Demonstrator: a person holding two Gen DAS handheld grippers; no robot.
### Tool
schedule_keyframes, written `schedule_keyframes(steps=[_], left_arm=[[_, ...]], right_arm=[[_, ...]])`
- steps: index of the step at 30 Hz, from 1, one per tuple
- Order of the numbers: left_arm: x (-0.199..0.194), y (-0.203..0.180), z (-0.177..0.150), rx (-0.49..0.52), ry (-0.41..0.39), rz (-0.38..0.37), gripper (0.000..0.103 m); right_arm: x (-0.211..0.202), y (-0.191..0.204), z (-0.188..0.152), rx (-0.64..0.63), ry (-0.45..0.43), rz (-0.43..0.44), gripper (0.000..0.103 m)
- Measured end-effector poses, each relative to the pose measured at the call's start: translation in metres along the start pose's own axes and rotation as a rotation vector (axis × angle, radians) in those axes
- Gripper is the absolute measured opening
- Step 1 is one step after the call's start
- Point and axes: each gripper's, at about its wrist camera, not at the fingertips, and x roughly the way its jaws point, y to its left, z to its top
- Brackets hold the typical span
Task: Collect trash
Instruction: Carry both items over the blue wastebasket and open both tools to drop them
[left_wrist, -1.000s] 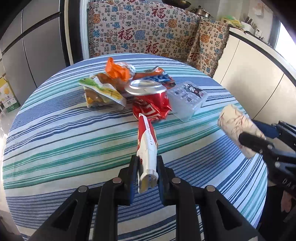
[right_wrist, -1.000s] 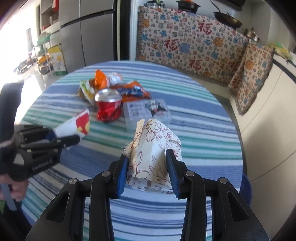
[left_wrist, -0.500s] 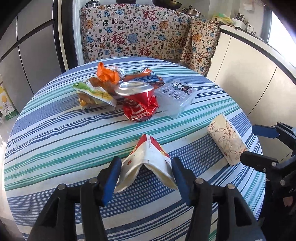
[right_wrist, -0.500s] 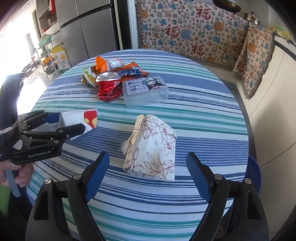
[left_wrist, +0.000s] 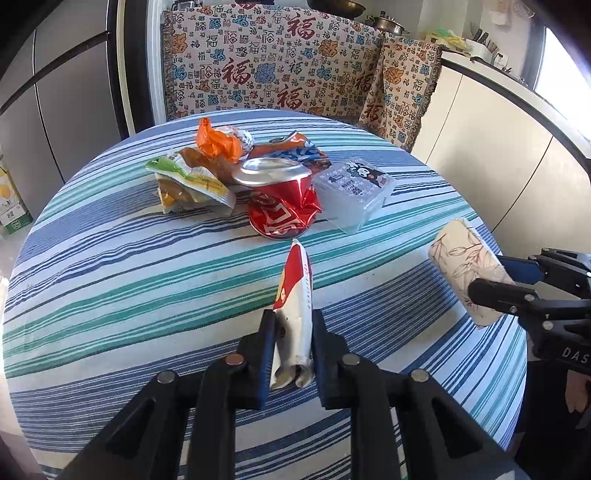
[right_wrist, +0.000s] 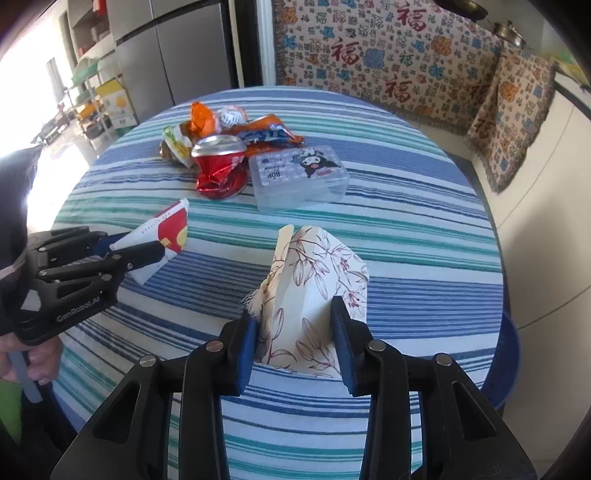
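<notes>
My left gripper (left_wrist: 291, 334) is shut on a flattened red and white paper carton (left_wrist: 295, 302) and holds it over the near part of the striped round table (left_wrist: 110, 280). The carton also shows in the right wrist view (right_wrist: 166, 236). My right gripper (right_wrist: 293, 325) is shut on a cream floral paper box (right_wrist: 314, 295); the box also shows in the left wrist view (left_wrist: 465, 269). Further back lies a pile of trash: a crushed red can (left_wrist: 284, 199), snack wrappers (left_wrist: 192, 184), an orange bag (left_wrist: 218, 142) and a clear plastic box (left_wrist: 354, 192).
A patterned cloth covers the bench (left_wrist: 280, 70) behind the table. A fridge (right_wrist: 173, 59) stands at the back left. White cabinets (left_wrist: 498, 140) run along the right. A blue bin rim (right_wrist: 511, 354) shows beside the table's right edge.
Half a second ago both grippers were open around the carton and the floral box on the table. Both have closed on them again, as one second ago.
</notes>
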Motion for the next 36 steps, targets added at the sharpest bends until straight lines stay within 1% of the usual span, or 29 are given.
schedule_keyframes(steps=[3,6,9,11,13,16,19,23,26,29,31,36], left_arm=[[-0.008,0.002,0.003,-0.027,-0.029,-0.033,0.015],[-0.015,-0.003,0.007,-0.035,-0.058,-0.058,0.015],[-0.021,-0.018,0.012,-0.040,-0.072,-0.094,0.015],[-0.019,-0.034,0.016,-0.028,-0.063,-0.122,0.015],[-0.017,-0.055,0.020,0.003,-0.058,-0.130,0.015],[-0.013,-0.092,0.033,0.049,-0.052,-0.165,0.015],[-0.010,-0.128,0.051,0.079,-0.056,-0.202,0.015],[0.003,-0.192,0.078,0.142,-0.059,-0.246,0.016],[0.022,-0.242,0.095,0.171,-0.044,-0.293,0.016],[0.046,-0.285,0.106,0.203,-0.030,-0.320,0.016],[0.064,-0.314,0.111,0.220,-0.020,-0.333,0.017],[0.106,-0.369,0.119,0.237,0.017,-0.350,0.018]], right_arm=[[-0.011,-0.010,0.000,0.039,-0.027,0.040,0.038],[-0.017,-0.022,-0.001,0.078,-0.047,0.091,0.038],[-0.024,-0.039,-0.003,0.121,-0.058,0.132,0.038],[-0.028,-0.051,-0.005,0.147,-0.062,0.139,0.038],[-0.035,-0.071,-0.009,0.179,-0.078,0.149,0.038],[-0.050,-0.105,-0.014,0.224,-0.101,0.132,0.038],[-0.068,-0.152,-0.019,0.280,-0.123,0.087,0.038],[-0.085,-0.219,-0.033,0.352,-0.126,0.013,0.038],[-0.087,-0.270,-0.047,0.422,-0.109,-0.025,0.038],[-0.085,-0.312,-0.059,0.483,-0.101,-0.056,0.038],[-0.083,-0.335,-0.068,0.514,-0.100,-0.071,0.038],[-0.072,-0.379,-0.087,0.580,-0.095,-0.073,0.038]])
